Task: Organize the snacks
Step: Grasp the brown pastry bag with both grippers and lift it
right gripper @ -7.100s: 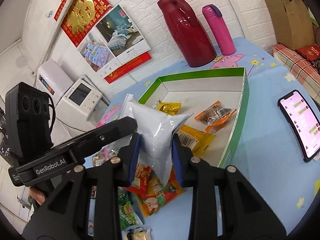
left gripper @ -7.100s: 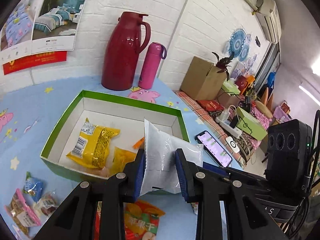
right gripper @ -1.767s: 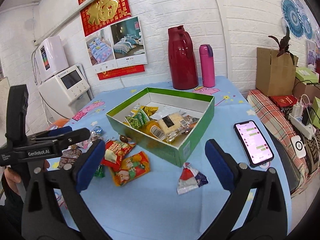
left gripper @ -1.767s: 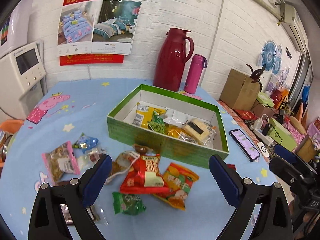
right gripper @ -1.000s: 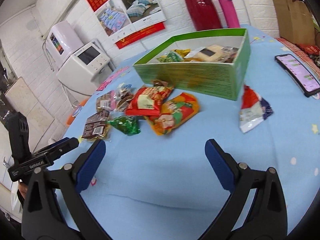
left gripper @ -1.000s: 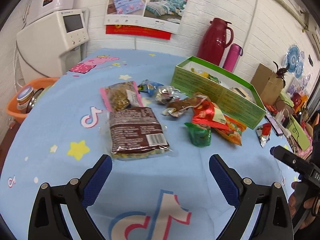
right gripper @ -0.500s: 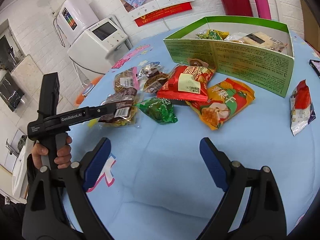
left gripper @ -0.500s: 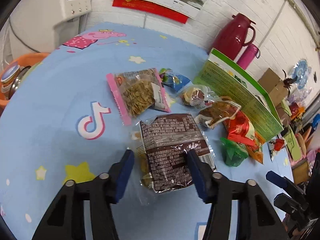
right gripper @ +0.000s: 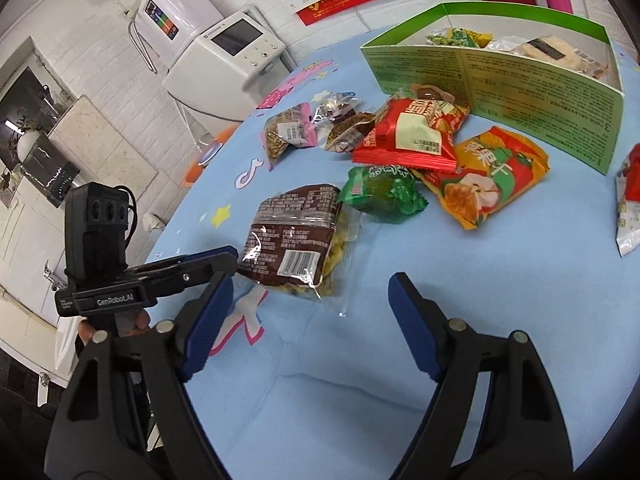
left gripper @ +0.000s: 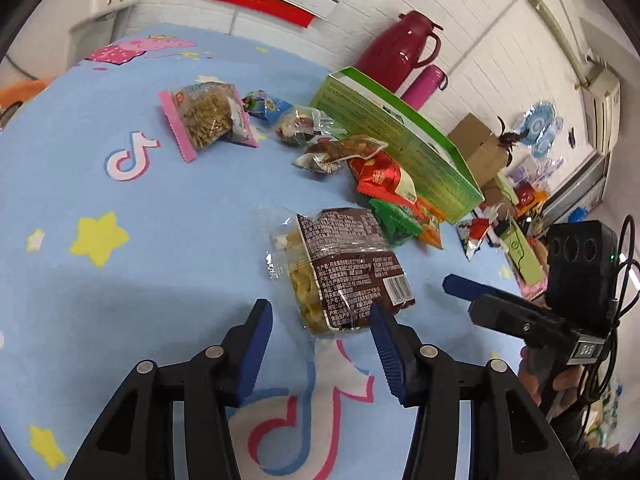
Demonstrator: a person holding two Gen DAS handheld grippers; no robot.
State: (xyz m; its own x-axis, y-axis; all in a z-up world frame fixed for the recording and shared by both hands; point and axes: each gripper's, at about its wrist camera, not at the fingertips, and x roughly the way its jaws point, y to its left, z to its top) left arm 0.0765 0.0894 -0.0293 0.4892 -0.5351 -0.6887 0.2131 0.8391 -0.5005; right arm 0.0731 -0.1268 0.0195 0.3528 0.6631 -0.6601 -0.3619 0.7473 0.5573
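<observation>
A brown snack bag (left gripper: 344,268) with a barcode lies flat on the blue tablecloth. My left gripper (left gripper: 320,332) is open, and the bag's near end lies between its blue fingertips. In the right wrist view the same bag (right gripper: 296,236) lies just beyond my right gripper (right gripper: 310,308), which is open and holds nothing. The left gripper (right gripper: 192,264) comes in from the left there, its tip at the bag's edge. The green box (right gripper: 520,64) holds several snacks. Loose on the cloth are a red bag (right gripper: 412,132), an orange bag (right gripper: 492,176), a green pack (right gripper: 380,192) and a pink-edged seed bag (left gripper: 208,116).
A red thermos (left gripper: 396,48) and a pink bottle (left gripper: 424,80) stand behind the green box (left gripper: 400,136). A white machine (right gripper: 224,52) stands past the table's far left edge. A red-and-white packet (right gripper: 630,200) lies at the right. A hand holds the right gripper (left gripper: 480,292).
My left gripper has come down closer to the brown bag and its jaws have narrowed a little around the bag's end. The right gripper has moved in nearer the same bag.
</observation>
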